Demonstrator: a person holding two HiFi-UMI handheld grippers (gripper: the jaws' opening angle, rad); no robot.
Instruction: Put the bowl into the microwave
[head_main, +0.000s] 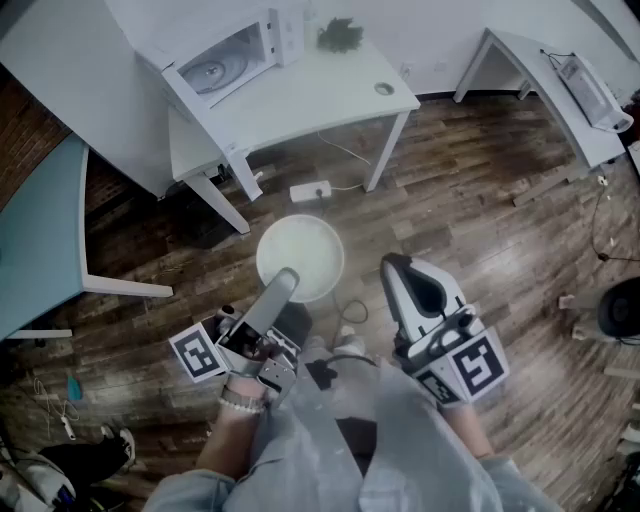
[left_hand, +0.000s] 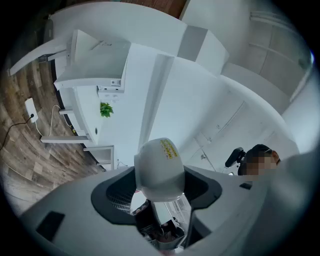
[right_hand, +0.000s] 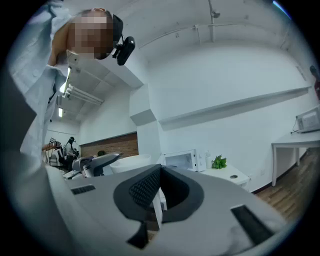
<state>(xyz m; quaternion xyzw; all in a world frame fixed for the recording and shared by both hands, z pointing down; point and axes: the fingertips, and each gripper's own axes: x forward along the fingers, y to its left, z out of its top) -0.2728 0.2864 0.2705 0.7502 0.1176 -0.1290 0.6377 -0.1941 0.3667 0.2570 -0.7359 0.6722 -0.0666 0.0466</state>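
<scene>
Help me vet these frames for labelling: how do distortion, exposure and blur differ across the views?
Head view: evenly lit, mild bending at the edges, the white bowl nearly washed out. Left gripper view: strong fisheye with black corners, straight lines bowed, the bowl looming close. Right gripper view: same fisheye vignette, jaws soft up close, the microwave small yet legible.

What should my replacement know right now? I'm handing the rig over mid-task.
Left hand-held gripper: shut on the bowl, held above the floor.
Right hand-held gripper: shut, empty.
Microwave: on the white table ahead, door looks open.
Done: bowl picked up.
Left: carry it over, set it inside, release.
</scene>
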